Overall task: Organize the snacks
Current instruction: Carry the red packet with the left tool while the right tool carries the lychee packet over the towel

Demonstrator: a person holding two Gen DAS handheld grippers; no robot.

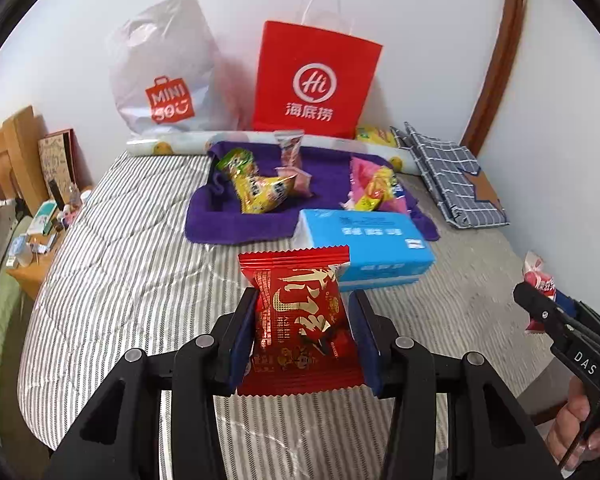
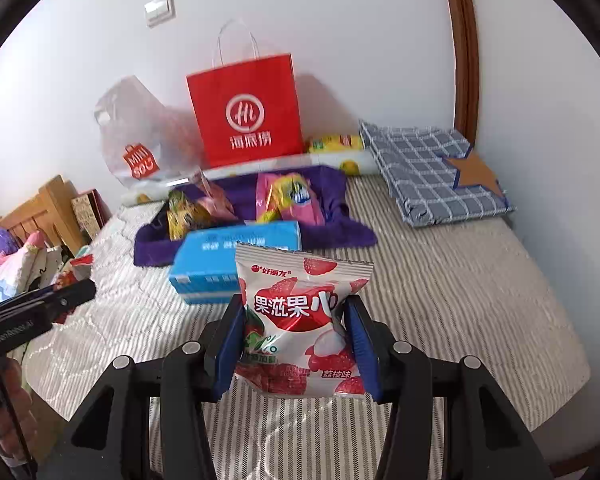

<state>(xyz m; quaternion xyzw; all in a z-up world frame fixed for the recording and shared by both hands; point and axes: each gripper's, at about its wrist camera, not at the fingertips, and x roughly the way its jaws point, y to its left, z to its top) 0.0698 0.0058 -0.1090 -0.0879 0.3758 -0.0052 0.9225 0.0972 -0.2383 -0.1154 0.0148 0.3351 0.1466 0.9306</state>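
Observation:
My left gripper (image 1: 302,304) is shut on a red snack packet (image 1: 300,320) and holds it above the striped bed (image 1: 120,260). My right gripper (image 2: 296,308) is shut on a white and pink lychee candy packet (image 2: 300,320), also above the bed. More snack packets lie on a purple towel (image 1: 236,220): yellow-green ones (image 1: 256,184) at the left and a pink and yellow one (image 1: 372,184) at the right. A red paper bag (image 1: 316,80) and a white plastic Miniso bag (image 1: 164,72) stand against the wall behind the towel.
A blue tissue pack (image 1: 368,248) lies in front of the towel. A folded blue checked cloth (image 1: 452,176) lies at the right by the wall. A cluttered wooden nightstand (image 1: 32,232) stands left of the bed. A rolled mat (image 1: 168,146) lies along the wall.

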